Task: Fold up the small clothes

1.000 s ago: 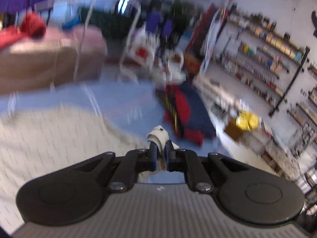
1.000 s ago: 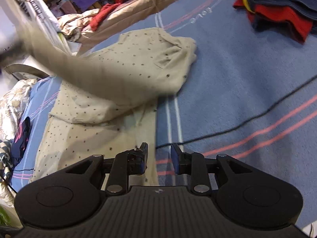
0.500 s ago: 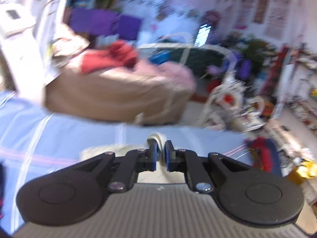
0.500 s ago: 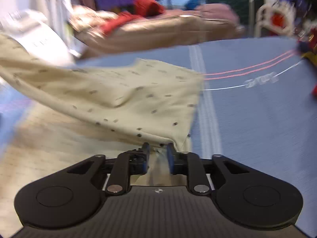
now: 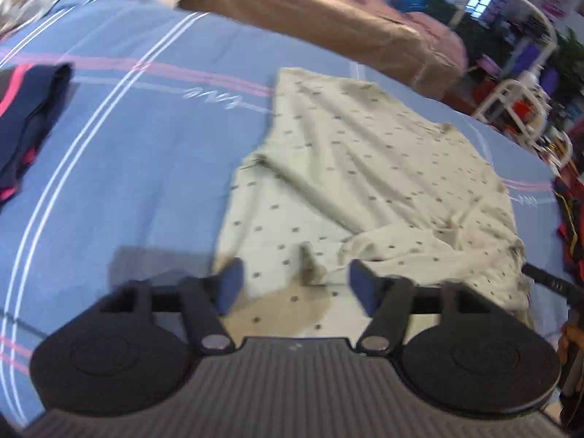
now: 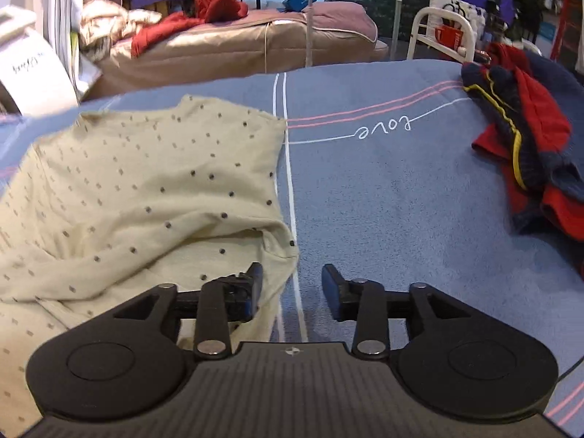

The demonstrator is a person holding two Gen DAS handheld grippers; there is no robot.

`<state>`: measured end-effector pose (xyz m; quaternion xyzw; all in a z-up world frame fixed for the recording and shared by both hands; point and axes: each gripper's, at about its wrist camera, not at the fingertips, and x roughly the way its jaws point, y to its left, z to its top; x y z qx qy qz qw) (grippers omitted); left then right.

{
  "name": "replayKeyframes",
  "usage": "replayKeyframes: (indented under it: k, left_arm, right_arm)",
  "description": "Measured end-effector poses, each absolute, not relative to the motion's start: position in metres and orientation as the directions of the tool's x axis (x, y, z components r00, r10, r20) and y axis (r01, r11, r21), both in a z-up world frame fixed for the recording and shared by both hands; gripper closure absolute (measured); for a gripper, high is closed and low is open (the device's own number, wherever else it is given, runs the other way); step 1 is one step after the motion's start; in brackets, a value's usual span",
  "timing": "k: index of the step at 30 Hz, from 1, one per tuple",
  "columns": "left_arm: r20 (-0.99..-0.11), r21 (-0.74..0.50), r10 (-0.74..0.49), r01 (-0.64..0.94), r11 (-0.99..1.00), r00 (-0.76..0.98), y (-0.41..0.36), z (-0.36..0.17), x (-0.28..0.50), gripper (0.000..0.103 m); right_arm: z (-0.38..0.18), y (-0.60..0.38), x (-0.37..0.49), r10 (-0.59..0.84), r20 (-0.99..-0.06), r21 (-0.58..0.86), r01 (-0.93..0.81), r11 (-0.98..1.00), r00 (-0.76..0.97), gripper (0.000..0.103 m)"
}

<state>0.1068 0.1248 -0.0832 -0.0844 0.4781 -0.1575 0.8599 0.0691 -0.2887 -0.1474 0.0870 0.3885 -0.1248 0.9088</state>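
Observation:
A cream dotted garment [image 5: 365,189] lies folded over on the blue striped bedsheet [image 5: 127,153]. My left gripper [image 5: 295,281] is open just above its near edge, holding nothing. In the right wrist view the same garment [image 6: 146,197] fills the left half. My right gripper [image 6: 292,288] is open at the garment's right edge, left finger over the cloth, right finger over the bare sheet [image 6: 383,200].
A red and navy pile of clothes [image 6: 529,153] lies at the right of the sheet. A dark navy and pink garment [image 5: 25,116] lies at the left. A brown mattress [image 6: 237,47] with red clothes stands behind the bed. A black cable [image 5: 547,281] runs at the right.
Both grippers held the garment shut while swinging it over. Now the garment lies down on the sheet and both grippers have opened and let go.

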Motion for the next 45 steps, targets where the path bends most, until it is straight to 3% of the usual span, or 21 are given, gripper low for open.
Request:
replayKeyframes:
  k: [5,7,10,12,13,14,17,22,24,26,28,33,34,35,37,43,45]
  left_arm:
    - [-0.753,-0.088,-0.307,0.374,0.923,0.581,0.067,-0.079,0.101,0.031]
    - [-0.786,-0.081,-0.302,0.395,0.915,0.539,0.057,-0.086,0.111,0.035]
    - [-0.811,-0.223,-0.379,0.362,0.905,0.446,0.06,-0.104,0.127,0.051]
    - [-0.836,-0.234,-0.36,0.324,0.917,0.413,0.059,-0.118,0.136,0.063]
    - [-0.851,-0.212,-0.327,0.302,0.93,0.411,0.054,-0.126,0.14,0.089]
    - [-0.85,-0.216,-0.327,0.292,0.932,0.412,0.054,-0.127,0.142,0.101]
    - [-0.811,-0.294,-0.37,0.231,0.927,0.453,0.067,-0.117,0.154,0.103]
    - [-0.796,-0.254,-0.25,0.07,0.965,0.551,0.106,-0.095,0.191,0.103]
    - [-0.815,-0.274,-0.305,0.135,0.952,0.492,0.105,-0.092,0.192,0.089]
    - [-0.815,-0.24,-0.316,0.212,0.947,0.485,0.094,-0.089,0.179,0.048]
    - [-0.814,-0.172,-0.298,0.284,0.943,0.498,0.082,-0.089,0.166,0.038]
    - [-0.827,-0.152,-0.326,0.375,0.914,0.458,0.06,-0.114,0.162,0.038]
    - [-0.83,-0.153,-0.332,0.391,0.908,0.448,0.057,-0.121,0.164,0.043]
    - [-0.838,-0.163,-0.342,0.403,0.901,0.426,0.054,-0.127,0.168,0.066]
    - [-0.857,-0.192,-0.35,0.395,0.898,0.379,0.051,-0.138,0.174,0.093]
    - [-0.816,-0.279,-0.375,0.269,0.922,0.441,0.08,-0.108,0.19,0.098]
    - [-0.825,-0.246,-0.304,0.18,0.952,0.476,0.098,-0.102,0.2,0.098]
  right_arm:
    - [-0.144,-0.286,0.062,-0.115,-0.731,0.139,0.312,0.94,0.673,0.029]
    - [-0.145,-0.281,0.06,-0.101,-0.734,0.153,0.308,0.939,0.671,0.028]
    - [-0.149,-0.276,0.056,-0.087,-0.739,0.165,0.305,0.938,0.668,0.029]
    - [-0.152,-0.275,0.054,-0.082,-0.743,0.17,0.307,0.937,0.664,0.029]
    - [-0.153,-0.274,0.054,-0.081,-0.747,0.17,0.307,0.936,0.66,0.028]
    - [-0.154,-0.274,0.054,-0.08,-0.748,0.171,0.309,0.936,0.658,0.029]
    - [-0.154,-0.274,0.053,-0.083,-0.749,0.171,0.312,0.934,0.658,0.029]
    - [-0.151,-0.275,0.056,-0.085,-0.742,0.169,0.309,0.936,0.665,0.029]
    - [-0.15,-0.275,0.058,-0.08,-0.738,0.177,0.307,0.935,0.67,0.029]
    - [-0.149,-0.274,0.059,-0.07,-0.735,0.182,0.296,0.938,0.674,0.029]
    - [-0.151,-0.272,0.059,-0.069,-0.74,0.18,0.297,0.938,0.669,0.029]
    - [-0.154,-0.27,0.059,-0.054,-0.754,0.196,0.302,0.933,0.655,0.029]
    - [-0.154,-0.27,0.058,-0.056,-0.755,0.191,0.3,0.935,0.654,0.029]
    - [-0.154,-0.27,0.057,-0.057,-0.755,0.189,0.3,0.935,0.653,0.029]
    - [-0.153,-0.271,0.055,-0.06,-0.753,0.193,0.308,0.932,0.655,0.029]
    - [-0.15,-0.28,0.048,-0.08,-0.749,0.197,0.336,0.921,0.658,0.029]
    - [-0.149,-0.281,0.049,-0.085,-0.748,0.196,0.341,0.92,0.659,0.029]
